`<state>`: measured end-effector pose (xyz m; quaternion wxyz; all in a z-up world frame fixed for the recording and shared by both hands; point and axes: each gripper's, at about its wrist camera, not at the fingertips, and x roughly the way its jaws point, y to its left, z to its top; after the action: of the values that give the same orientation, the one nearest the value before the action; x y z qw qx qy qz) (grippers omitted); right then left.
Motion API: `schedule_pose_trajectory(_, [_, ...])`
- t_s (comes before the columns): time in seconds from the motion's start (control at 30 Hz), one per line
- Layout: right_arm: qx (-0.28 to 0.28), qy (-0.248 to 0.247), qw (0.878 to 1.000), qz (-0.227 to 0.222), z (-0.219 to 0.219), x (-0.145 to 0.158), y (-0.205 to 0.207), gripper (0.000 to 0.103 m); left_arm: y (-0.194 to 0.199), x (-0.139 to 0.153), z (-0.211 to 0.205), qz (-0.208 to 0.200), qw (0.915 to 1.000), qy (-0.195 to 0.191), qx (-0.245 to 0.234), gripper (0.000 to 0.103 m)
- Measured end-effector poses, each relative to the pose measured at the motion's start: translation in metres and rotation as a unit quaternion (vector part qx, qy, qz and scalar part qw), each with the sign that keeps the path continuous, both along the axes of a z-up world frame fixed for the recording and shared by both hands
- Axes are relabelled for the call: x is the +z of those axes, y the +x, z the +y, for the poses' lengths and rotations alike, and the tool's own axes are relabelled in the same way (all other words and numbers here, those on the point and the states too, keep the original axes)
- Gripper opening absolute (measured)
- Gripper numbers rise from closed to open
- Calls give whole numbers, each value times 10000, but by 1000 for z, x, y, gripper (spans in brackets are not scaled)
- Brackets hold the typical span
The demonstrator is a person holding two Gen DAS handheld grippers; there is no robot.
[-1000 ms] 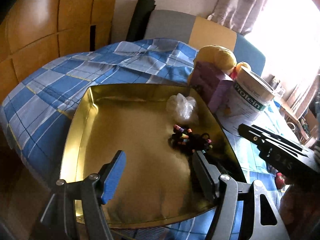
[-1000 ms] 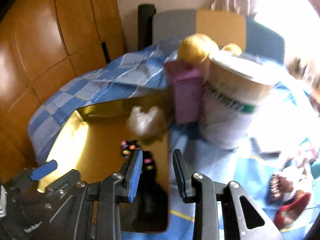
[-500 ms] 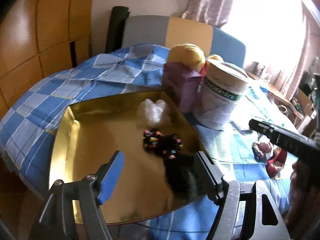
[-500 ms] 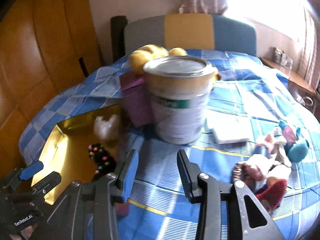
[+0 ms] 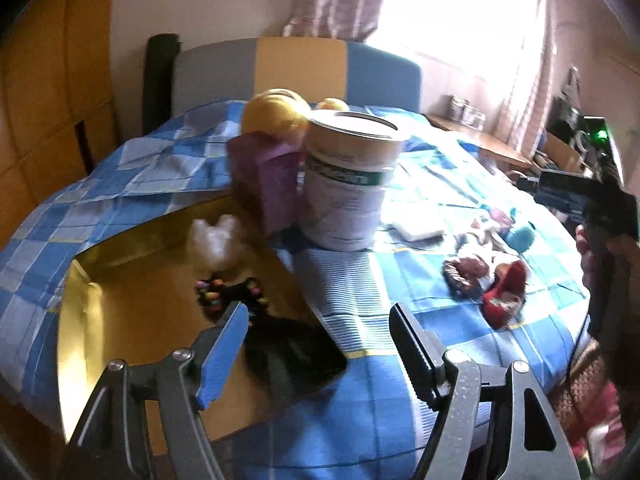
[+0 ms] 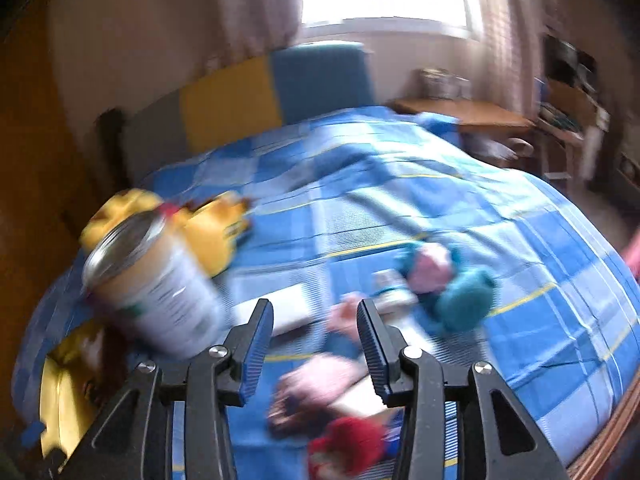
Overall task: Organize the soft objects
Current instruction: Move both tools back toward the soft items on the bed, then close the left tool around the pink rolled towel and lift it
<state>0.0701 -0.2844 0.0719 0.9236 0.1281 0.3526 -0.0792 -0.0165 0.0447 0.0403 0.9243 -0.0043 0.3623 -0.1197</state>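
Observation:
My left gripper (image 5: 318, 316) hangs open and empty over the near right corner of the gold tray (image 5: 120, 320). In the tray lie black hair ties with coloured beads (image 5: 228, 288), a white crinkled bundle (image 5: 212, 240) and a dark cloth piece (image 5: 292, 352). My right gripper (image 6: 315, 308) is opening, with nothing between its fingers, above a loose pile of soft toys on the bed. The pile holds a teal toy (image 6: 464, 296), a pink one (image 6: 432, 268) and a red one (image 6: 348, 448). The red toy (image 5: 504, 296) also shows in the left wrist view.
A big white tin (image 5: 348, 184) and a purple box (image 5: 268, 180) stand beside the tray, with a yellow plush (image 5: 276, 112) behind them. A flat white pack (image 6: 288, 308) lies by the tin (image 6: 160, 284). The blue checked bedcover (image 6: 400, 168) stretches back to a headboard; a wooden desk is at right.
Both views have swung right, from the tray toward the toy pile. The right gripper travelled farther, past the tin, and its jaws have widened. The left jaws look the same.

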Motion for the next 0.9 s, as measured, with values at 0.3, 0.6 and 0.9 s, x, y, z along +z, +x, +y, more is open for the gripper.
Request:
schedule_pose_trajectory(0.3, [-1344,30,9909,16,-99,-23,7,45,14,0,-55,151,9968,55,-777,74])
schedule_pose_trajectory(0.6, [-1731,1165,9778,193,-142,-51,2,45,58,-16,-129,431,9880,261,-1463,73])
schedule_pose_trajectory(0.9, [-1452,1496,9773,371,-136,-59,8,45,120,-42,-198,1039,9745,189,-1982,56])
